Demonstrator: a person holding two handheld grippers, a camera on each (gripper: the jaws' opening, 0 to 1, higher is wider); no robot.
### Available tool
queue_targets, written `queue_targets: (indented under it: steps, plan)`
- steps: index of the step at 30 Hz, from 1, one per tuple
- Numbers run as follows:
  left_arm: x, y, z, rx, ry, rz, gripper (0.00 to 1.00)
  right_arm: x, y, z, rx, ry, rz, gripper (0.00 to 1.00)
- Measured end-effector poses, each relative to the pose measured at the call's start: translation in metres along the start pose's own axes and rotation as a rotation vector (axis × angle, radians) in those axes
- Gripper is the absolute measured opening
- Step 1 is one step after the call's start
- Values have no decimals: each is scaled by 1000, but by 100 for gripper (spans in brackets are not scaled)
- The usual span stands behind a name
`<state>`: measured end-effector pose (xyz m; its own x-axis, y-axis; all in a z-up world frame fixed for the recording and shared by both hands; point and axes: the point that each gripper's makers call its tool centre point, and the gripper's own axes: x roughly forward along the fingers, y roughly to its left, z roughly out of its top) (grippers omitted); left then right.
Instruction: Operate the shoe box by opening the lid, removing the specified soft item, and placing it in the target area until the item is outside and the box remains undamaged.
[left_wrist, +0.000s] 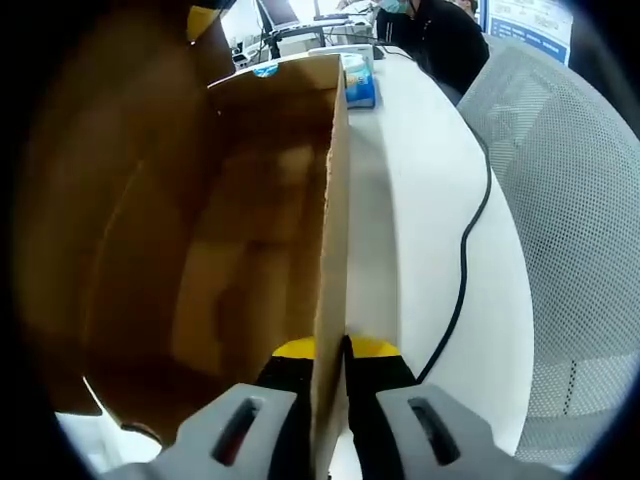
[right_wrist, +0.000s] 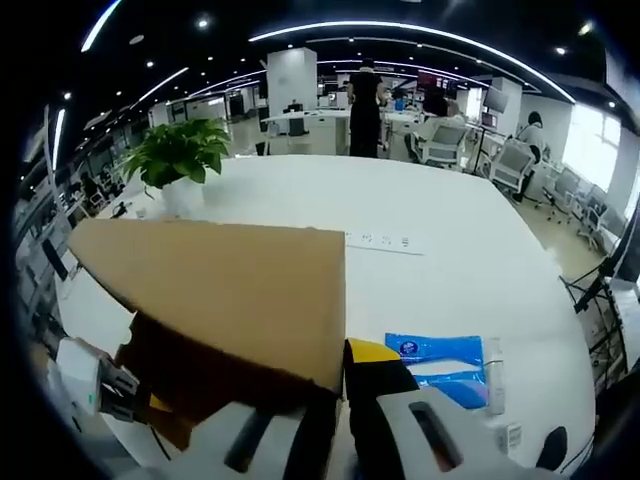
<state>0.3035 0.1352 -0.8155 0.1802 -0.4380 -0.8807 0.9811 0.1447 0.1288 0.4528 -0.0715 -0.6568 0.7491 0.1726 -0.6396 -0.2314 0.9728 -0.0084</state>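
A brown cardboard shoe box (left_wrist: 250, 250) stands open on the white table (left_wrist: 430, 200), and its inside looks dim and bare. My left gripper (left_wrist: 333, 350) is shut on the box's side wall, one yellow-tipped jaw inside and one outside. My right gripper (right_wrist: 340, 375) is shut on the corner of the box's lid (right_wrist: 230, 290), which is lifted and spreads out flat to the left. A blue soft packet (right_wrist: 440, 365) lies on the table just right of the right gripper. The same packet (left_wrist: 358, 85) sits beyond the box's far end.
A black cable (left_wrist: 465, 260) runs along the table beside a grey mesh chair (left_wrist: 570, 200). A potted plant (right_wrist: 180, 155) stands at the table's far left. The left gripper (right_wrist: 100, 385) shows under the lid. A seated person (left_wrist: 440, 35) is behind the table.
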Motion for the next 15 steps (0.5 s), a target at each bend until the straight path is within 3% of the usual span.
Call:
queue_targets:
  steps: [5,9,15]
  plan:
    - [0,0,0,-1,0,1,5,-6,2,-8,-4,-30,-19,0]
    - [-1,0,0,-1,0,-2,5,-9,3,-12,-23,-95,-24,0]
    - [-1,0,0,2,0,-4,5,-7,1,-16,6,-107,-40,0]
